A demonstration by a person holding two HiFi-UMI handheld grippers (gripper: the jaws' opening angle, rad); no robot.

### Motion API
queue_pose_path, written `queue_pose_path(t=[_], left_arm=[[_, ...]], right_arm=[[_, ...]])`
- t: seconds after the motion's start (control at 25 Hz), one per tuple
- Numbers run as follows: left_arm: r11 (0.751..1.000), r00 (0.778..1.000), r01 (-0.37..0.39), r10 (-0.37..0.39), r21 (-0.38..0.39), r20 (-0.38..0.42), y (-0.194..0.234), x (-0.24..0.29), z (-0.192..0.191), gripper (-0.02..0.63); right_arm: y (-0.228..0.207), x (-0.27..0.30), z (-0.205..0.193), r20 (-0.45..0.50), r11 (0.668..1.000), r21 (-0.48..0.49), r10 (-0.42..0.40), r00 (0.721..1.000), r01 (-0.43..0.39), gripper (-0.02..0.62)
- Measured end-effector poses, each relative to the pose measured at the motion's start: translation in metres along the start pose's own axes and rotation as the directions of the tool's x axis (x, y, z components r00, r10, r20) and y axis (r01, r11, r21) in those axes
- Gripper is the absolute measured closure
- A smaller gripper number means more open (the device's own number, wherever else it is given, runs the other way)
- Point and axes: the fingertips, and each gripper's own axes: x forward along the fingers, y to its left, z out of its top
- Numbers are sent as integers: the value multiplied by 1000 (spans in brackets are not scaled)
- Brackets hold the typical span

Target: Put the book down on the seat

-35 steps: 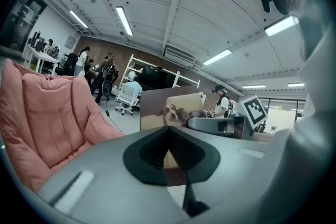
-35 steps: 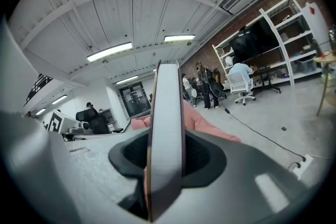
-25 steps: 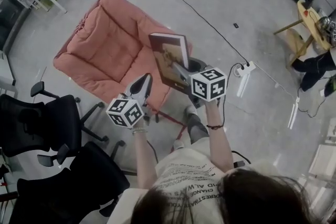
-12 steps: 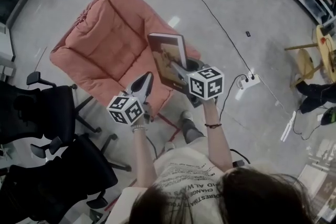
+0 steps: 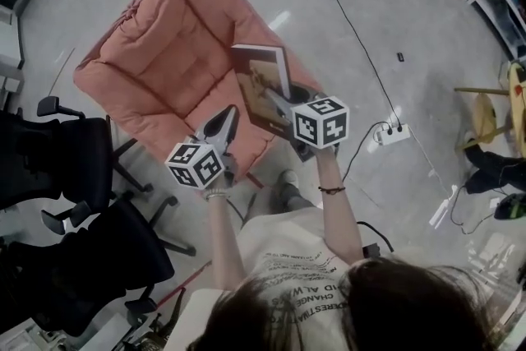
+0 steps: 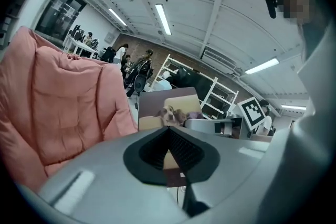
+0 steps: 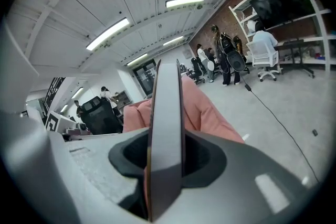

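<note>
My right gripper (image 5: 276, 99) grasps the book (image 5: 260, 76) above the seat (image 5: 156, 70), left gripper (image 5: 223, 121) jaws clenched empty, black chairs (image 5: 51, 170) close beside.

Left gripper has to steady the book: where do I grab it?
Probably the top edge of the book, from above, jaws astride both covers: it stands upright, cover toward the left gripper, and the right gripper clamps its near end.

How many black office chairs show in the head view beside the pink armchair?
2. One black office chair stands at the left edge beside the pink armchair; the second black office chair is below it, nearer the person. Others may lie outside the frame.
</note>
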Motion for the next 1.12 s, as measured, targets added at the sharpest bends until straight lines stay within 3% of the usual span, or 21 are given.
queue_pose_path(t=[0.48,1.12], left_arm=[[998,998,-6,2,-66,-56,70,8,-2,603],[987,993,-60,44,-148,-108,149,51,-33,603]], right_arm=[[1,74,-15,-75,999,31,-13,997,16,448],[-33,177,-35,-188,997,17,80,979,-78,448]])
